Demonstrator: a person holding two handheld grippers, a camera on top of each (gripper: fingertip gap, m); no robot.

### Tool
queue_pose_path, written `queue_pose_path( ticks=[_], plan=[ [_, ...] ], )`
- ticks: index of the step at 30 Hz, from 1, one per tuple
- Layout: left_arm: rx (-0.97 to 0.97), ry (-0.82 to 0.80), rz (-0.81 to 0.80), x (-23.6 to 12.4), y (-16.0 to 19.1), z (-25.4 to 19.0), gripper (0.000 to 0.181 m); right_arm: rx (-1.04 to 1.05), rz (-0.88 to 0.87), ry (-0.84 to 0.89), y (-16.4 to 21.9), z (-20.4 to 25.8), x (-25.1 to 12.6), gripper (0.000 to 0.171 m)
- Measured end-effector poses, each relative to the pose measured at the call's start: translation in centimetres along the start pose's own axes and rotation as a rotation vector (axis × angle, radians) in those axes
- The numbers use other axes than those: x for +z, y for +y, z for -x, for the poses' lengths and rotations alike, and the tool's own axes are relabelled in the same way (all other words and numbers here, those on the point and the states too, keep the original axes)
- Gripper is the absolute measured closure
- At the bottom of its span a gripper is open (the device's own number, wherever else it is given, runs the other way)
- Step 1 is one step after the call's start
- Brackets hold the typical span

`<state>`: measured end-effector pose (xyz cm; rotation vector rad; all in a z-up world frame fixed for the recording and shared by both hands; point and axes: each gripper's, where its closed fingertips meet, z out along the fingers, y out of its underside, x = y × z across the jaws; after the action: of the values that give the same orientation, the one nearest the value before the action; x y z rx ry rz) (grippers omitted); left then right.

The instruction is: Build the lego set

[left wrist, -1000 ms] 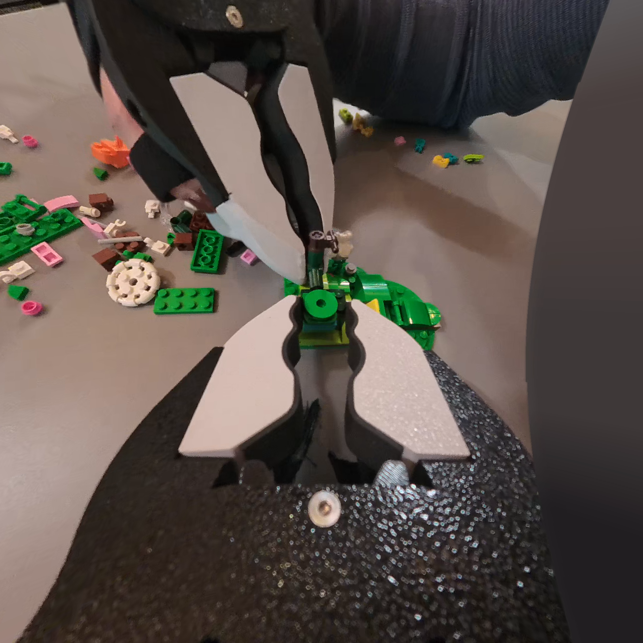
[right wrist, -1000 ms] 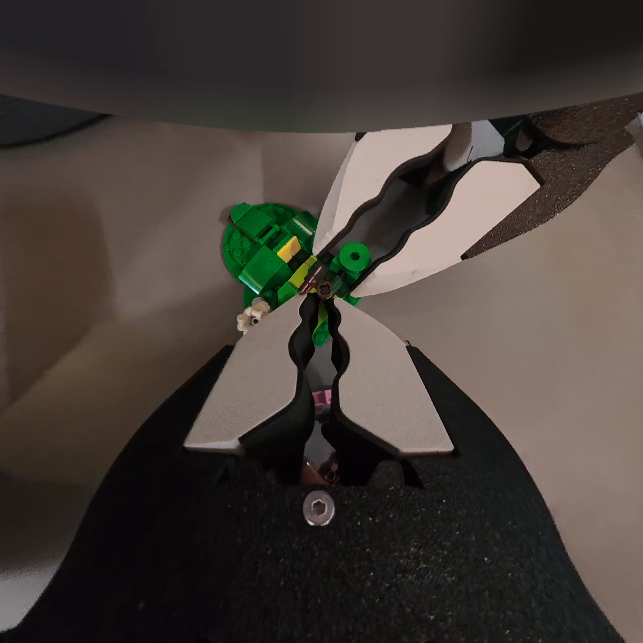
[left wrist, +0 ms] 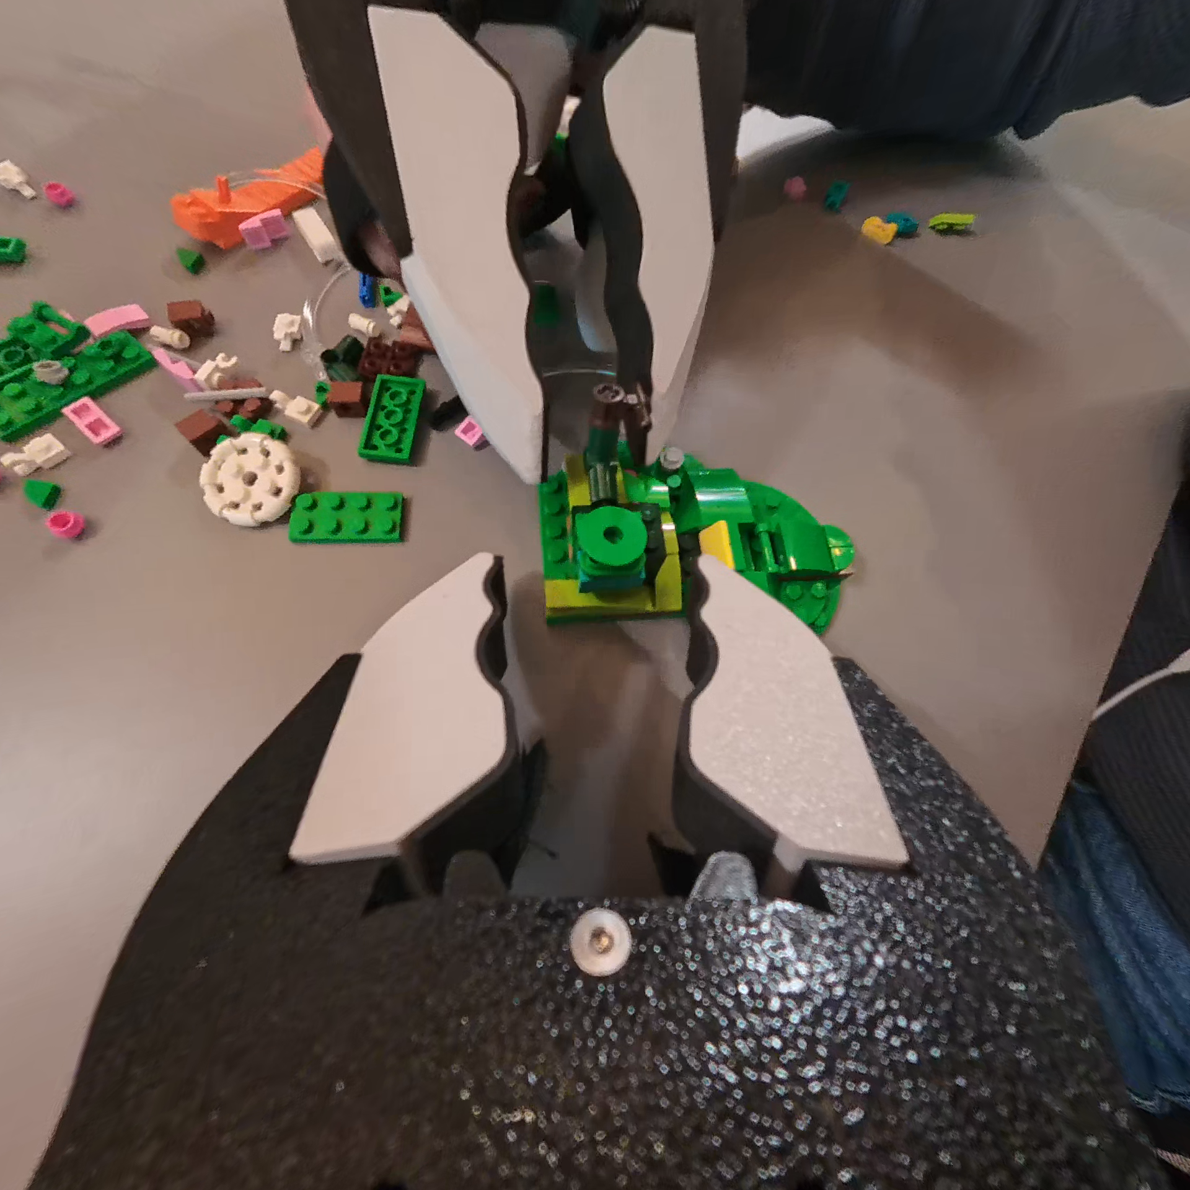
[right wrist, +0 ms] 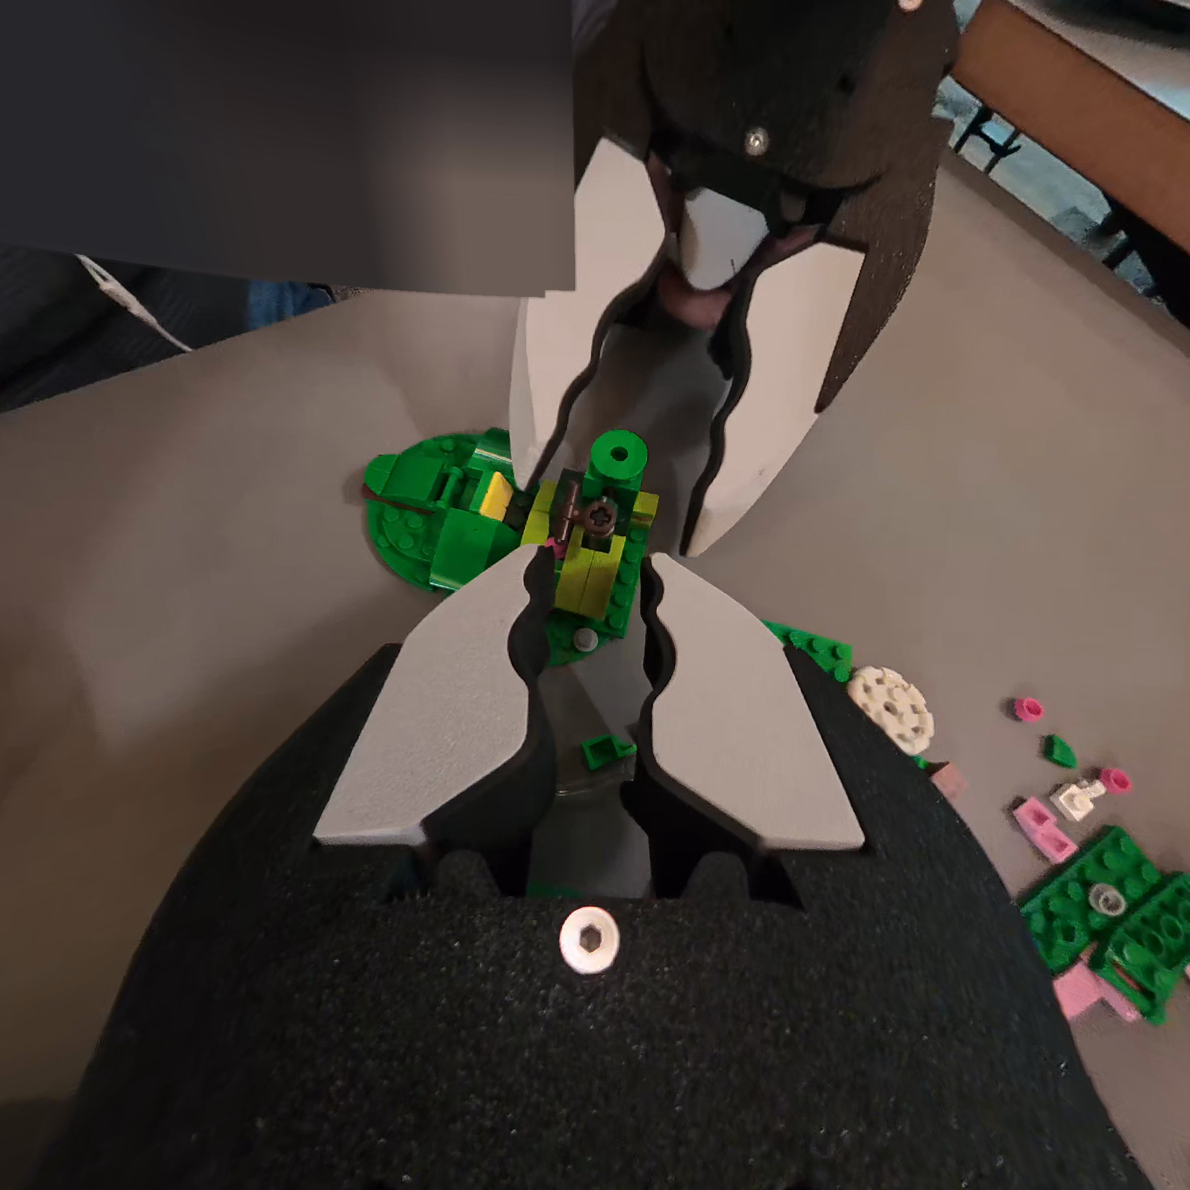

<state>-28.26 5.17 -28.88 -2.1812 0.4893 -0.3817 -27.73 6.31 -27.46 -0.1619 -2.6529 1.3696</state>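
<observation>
Left tool (left wrist: 595, 570) now spread open, released from green plastic brick model (left wrist: 650, 547), right tool (right wrist: 592, 560) at 12 o'clock also opened, off brown peg (right wrist: 595, 515), grey table (left wrist: 901, 418).

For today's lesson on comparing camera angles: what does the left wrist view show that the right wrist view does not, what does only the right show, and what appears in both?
Only the left wrist view shows the orange piece, the brown bricks and the small coloured bits beyond the build.

Only the right wrist view shows the cross-shaped hole in the brown piece atop the build, and a loose green slope between its fingers.

Both show the green build, the white round piece, the left gripper and the right gripper, both open.
</observation>
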Motion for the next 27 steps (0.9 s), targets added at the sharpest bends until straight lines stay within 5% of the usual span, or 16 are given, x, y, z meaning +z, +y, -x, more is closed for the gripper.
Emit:
queue_pose_path(
  ticks=[12,27],
  plan=[
    [0.099,-0.001,-0.031,-0.1,-0.5,-0.8,0.157,-0.014,-0.052,0.063,-0.8,0.3,0.1,0.162],
    [0.196,-0.068,-0.085,-0.3,-1.3,-0.8,0.157,-0.062,-0.126,0.134,-1.7,0.0,-0.8,0.15]
  ],
)
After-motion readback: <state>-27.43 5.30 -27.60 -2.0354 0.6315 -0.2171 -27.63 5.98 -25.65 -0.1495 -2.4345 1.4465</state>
